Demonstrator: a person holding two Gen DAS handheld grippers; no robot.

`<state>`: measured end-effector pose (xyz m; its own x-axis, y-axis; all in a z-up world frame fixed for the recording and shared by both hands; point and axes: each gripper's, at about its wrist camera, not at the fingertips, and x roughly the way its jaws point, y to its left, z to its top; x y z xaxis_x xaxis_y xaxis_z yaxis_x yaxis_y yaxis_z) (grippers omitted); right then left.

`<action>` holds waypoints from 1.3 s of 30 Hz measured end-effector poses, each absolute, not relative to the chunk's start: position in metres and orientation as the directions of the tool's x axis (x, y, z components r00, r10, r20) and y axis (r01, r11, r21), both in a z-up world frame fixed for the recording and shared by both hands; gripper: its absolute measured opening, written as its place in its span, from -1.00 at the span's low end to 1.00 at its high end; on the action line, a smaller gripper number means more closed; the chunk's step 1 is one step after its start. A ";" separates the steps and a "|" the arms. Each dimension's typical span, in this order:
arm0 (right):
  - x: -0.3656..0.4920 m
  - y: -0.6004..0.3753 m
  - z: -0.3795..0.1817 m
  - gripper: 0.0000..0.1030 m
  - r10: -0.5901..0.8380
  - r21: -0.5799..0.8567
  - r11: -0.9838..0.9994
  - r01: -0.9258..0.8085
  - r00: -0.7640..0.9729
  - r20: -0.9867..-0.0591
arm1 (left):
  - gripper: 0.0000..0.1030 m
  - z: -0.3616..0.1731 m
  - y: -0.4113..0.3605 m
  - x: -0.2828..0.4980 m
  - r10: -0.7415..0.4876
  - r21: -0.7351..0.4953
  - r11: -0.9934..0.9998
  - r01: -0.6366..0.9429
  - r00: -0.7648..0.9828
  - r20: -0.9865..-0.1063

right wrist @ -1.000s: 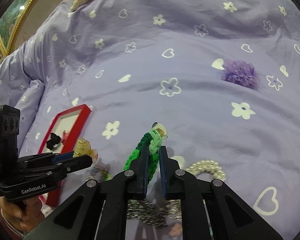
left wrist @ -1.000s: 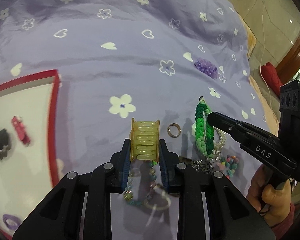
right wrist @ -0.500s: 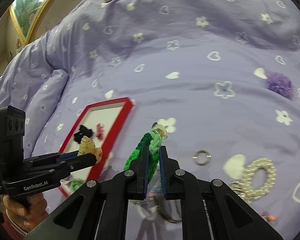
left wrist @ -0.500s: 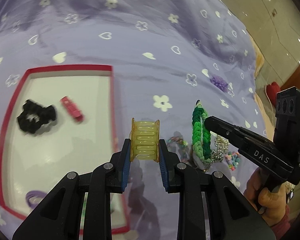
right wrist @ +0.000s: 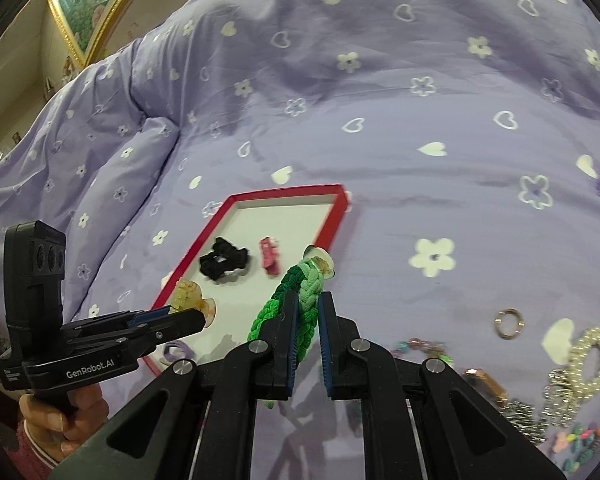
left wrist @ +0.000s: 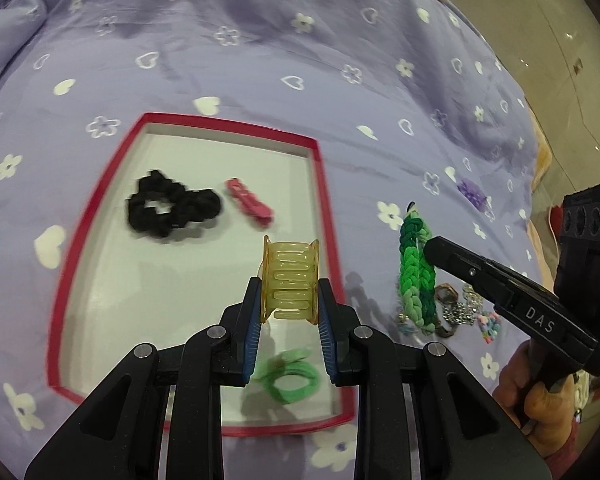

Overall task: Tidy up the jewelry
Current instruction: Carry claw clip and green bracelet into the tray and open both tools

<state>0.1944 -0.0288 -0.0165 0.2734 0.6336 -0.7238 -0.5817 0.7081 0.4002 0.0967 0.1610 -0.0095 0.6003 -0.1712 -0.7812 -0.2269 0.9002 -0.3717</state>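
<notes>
My left gripper (left wrist: 289, 300) is shut on a translucent yellow hair claw (left wrist: 290, 280) and hangs over the right part of a red-rimmed white tray (left wrist: 324, 184). In the tray lie a black scrunchie (left wrist: 172, 210), a pink clip (left wrist: 249, 202) and a green hair tie (left wrist: 288, 376). To the right of the tray, my right gripper (right wrist: 306, 306) is shut on a green braided band (right wrist: 300, 286), held above the purple bedspread. In the right wrist view the left gripper (right wrist: 196, 318) and its yellow claw (right wrist: 190, 296) show at the left, over the tray (right wrist: 340, 204).
Loose jewelry lies on the bedspread right of the tray: a metal ring (right wrist: 509, 322), a pearl bracelet (right wrist: 592, 354), silver chains (right wrist: 524, 416), colourful beads (right wrist: 580, 444) and a purple pom (left wrist: 473, 194). A purple hair tie (right wrist: 176, 350) rests in the tray's near corner. A hand (left wrist: 532, 396) grips the right tool.
Both grippers have swung left with their loads. The left one has gone from above the jewelry pile to above the tray, which now fills the left wrist view.
</notes>
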 end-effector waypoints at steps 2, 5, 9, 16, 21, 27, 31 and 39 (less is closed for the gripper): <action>0.191 -0.018 -0.017 -0.81 0.638 0.400 0.698 -0.595 0.261 -0.724 | -0.54 -0.010 0.169 0.093 -0.161 -0.372 0.896 -0.243 0.603 -0.782; 0.187 -0.003 -0.020 -0.81 0.642 0.401 0.684 -0.609 0.242 -0.727 | -0.53 -0.012 0.182 0.090 -0.146 -0.371 0.890 -0.264 0.606 -0.782; 0.184 0.018 -0.023 -0.81 0.644 0.396 0.667 -0.631 0.222 -0.732 | -0.54 -0.015 0.197 0.087 -0.125 -0.364 0.886 -0.287 0.607 -0.785; 0.184 0.055 -0.038 -0.81 0.615 0.358 0.654 -0.667 0.192 -0.765 | -0.53 -0.030 0.219 0.092 -0.101 -0.345 0.882 -0.321 0.586 -0.804; 0.185 0.074 -0.052 -0.81 0.581 0.319 0.650 -0.690 0.180 -0.793 | -0.54 -0.046 0.230 0.101 -0.091 -0.333 0.878 -0.344 0.561 -0.822; 0.193 0.084 -0.066 -0.81 0.547 0.288 0.660 -0.694 0.181 -0.817 | -0.53 -0.062 0.236 0.114 -0.088 -0.315 0.882 -0.352 0.533 -0.842; 0.194 0.087 -0.073 -0.81 0.531 0.280 0.656 -0.702 0.165 -0.831 | -0.53 -0.072 0.236 0.119 -0.098 -0.315 0.881 -0.353 0.515 -0.851; 0.198 0.089 -0.080 -0.72 0.532 0.298 0.654 -0.695 0.142 -0.835 | -0.53 -0.073 0.234 0.125 -0.079 -0.288 0.891 -0.352 0.504 -0.860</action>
